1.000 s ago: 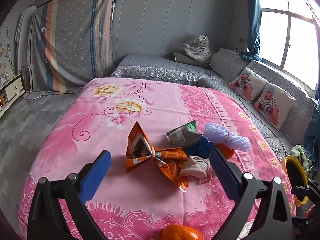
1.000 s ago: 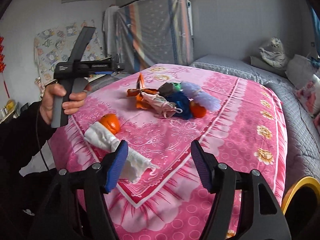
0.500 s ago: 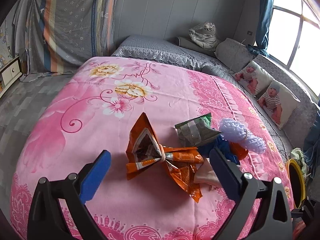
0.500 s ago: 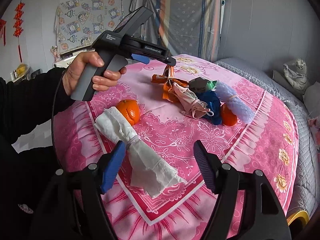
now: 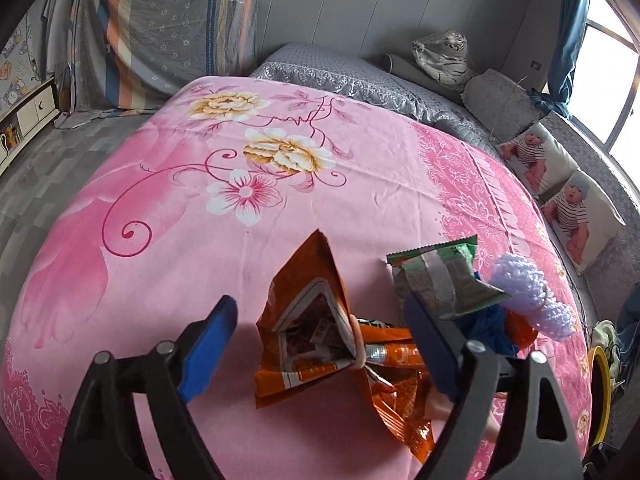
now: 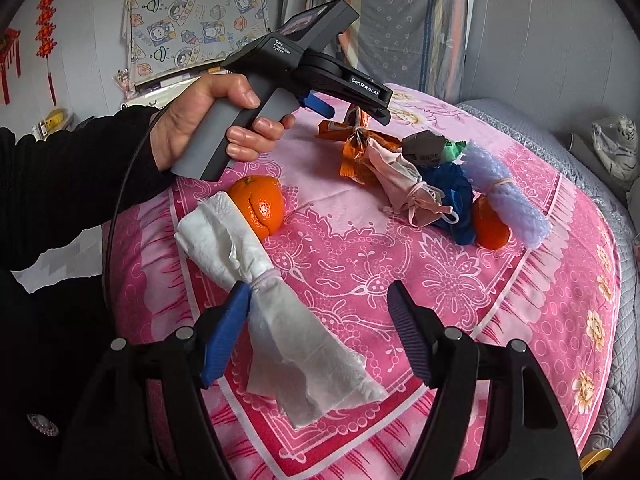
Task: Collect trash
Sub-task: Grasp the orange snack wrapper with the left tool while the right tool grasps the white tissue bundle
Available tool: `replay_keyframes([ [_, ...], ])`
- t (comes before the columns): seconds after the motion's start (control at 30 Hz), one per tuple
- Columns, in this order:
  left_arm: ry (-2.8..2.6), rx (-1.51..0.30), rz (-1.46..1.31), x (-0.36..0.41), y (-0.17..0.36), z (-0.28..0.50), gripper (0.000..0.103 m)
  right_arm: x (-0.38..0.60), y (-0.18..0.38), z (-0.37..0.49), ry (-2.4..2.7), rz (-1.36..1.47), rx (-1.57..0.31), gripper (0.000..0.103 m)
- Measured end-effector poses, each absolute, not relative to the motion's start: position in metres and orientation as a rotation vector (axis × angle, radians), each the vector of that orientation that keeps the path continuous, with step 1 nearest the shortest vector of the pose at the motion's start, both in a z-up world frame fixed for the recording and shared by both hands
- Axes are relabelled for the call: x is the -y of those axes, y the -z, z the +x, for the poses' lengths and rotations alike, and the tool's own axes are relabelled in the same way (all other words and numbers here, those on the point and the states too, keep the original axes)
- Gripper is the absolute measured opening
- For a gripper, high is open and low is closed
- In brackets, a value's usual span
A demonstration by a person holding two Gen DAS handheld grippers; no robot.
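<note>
An orange snack wrapper (image 5: 316, 336) tied in the middle lies on the pink sheet (image 5: 200, 208). My left gripper (image 5: 320, 352) is open, its jaws on either side of the wrapper. Behind it lie a green-grey wrapper (image 5: 440, 276), blue cloth and a purple knit roll (image 5: 532, 296). In the right wrist view a white tissue bundle (image 6: 272, 292) tied with a band lies between the open jaws of my right gripper (image 6: 320, 336), close to the left finger. The left gripper also shows in the right wrist view (image 6: 352, 108) above the orange wrapper (image 6: 360, 140).
Two oranges (image 6: 260, 204) (image 6: 490, 224) lie on the sheet, with a pink face mask (image 6: 404, 184) and blue cloth (image 6: 452, 192) between them. A yellow-rimmed bin (image 5: 598, 396) stands at the bed's right edge. Baby-print pillows (image 5: 560, 184) and a grey quilt lie beyond.
My left gripper has moved forward and down until its jaws straddle the orange wrapper. My right gripper has moved toward the white tissue bundle, which now lies between its jaws.
</note>
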State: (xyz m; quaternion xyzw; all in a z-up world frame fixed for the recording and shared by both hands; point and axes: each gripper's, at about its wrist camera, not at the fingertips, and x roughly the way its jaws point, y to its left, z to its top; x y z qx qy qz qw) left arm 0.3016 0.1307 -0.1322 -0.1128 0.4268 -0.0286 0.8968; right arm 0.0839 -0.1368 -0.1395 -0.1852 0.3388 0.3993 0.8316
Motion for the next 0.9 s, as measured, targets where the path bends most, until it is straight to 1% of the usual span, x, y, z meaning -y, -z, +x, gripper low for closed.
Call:
replay_keyframes([
  [0.07, 0.054, -0.919, -0.250, -0.133, 0.142, 0.307, 0.056, 0.136, 0.144, 0.089, -0.848, -0.393, -0.741, 0.067],
  [0.1, 0.050, -0.929, -0.258, -0.135, 0.146, 0.309, 0.053, 0.137, 0.146, 0.092, -0.857, -0.385, -0.761, 0.067],
  [0.13, 0.047, -0.931, -0.266, -0.137, 0.149, 0.310, 0.051, 0.137, 0.148, 0.095, -0.865, -0.373, -0.775, 0.066],
  [0.2, 0.048, -0.929, -0.276, -0.139, 0.150, 0.311, 0.049, 0.138, 0.149, 0.099, -0.879, -0.358, -0.798, 0.060],
  [0.27, 0.048, -0.920, -0.268, -0.137, 0.150, 0.311, 0.044, 0.138, 0.151, 0.102, -0.898, -0.343, -0.830, 0.044],
  [0.3, 0.045, -0.917, -0.260, -0.136, 0.149, 0.311, 0.044, 0.138, 0.151, 0.103, -0.907, -0.336, -0.844, 0.041],
  [0.33, 0.043, -0.916, -0.256, -0.136, 0.149, 0.311, 0.043, 0.138, 0.152, 0.104, -0.910, -0.333, -0.851, 0.032],
  [0.43, 0.050, -0.914, -0.269, -0.136, 0.147, 0.310, 0.041, 0.137, 0.152, 0.102, -0.921, -0.316, -0.855, 0.019],
  [0.47, 0.056, -0.914, -0.279, -0.138, 0.146, 0.310, 0.041, 0.139, 0.151, 0.101, -0.921, -0.301, -0.854, 0.017],
  [0.57, 0.061, -0.897, -0.294, -0.141, 0.139, 0.304, 0.039, 0.145, 0.144, 0.101, -0.929, -0.243, -0.851, 0.014],
  [0.9, 0.089, -0.823, -0.315, -0.144, 0.110, 0.281, 0.039, 0.166, 0.118, 0.093, -0.887, -0.160, -0.792, 0.013],
])
